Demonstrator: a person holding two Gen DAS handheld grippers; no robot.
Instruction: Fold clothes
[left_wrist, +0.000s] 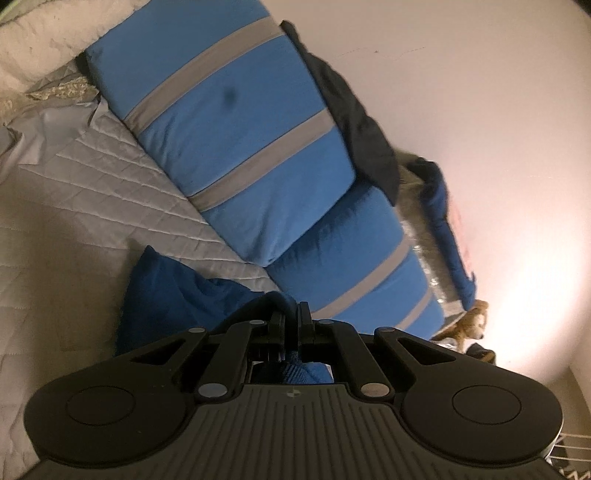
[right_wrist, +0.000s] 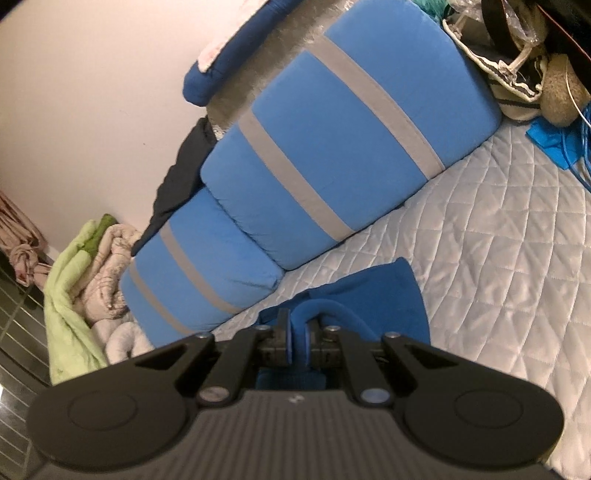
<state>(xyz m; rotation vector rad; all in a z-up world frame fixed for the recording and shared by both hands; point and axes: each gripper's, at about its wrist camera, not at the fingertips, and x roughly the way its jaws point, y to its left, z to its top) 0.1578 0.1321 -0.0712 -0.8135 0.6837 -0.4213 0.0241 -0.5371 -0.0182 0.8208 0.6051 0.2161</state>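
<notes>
Quilted grey bedding (right_wrist: 498, 236) fills the scene as both grippers clamp a dark blue garment (right_wrist: 373, 295). Left gripper (left_wrist: 291, 314) is pinched tight on a fold of the cloth, which bunches on the quilt to its left; right gripper (right_wrist: 297, 332) nips a rolled edge, the rest draped ahead. Beyond lie two blue pillows with grey stripes (right_wrist: 332, 147) against a pale wall (left_wrist: 480, 92), with a crumpled green blanket (right_wrist: 70, 295) at the far end.
</notes>
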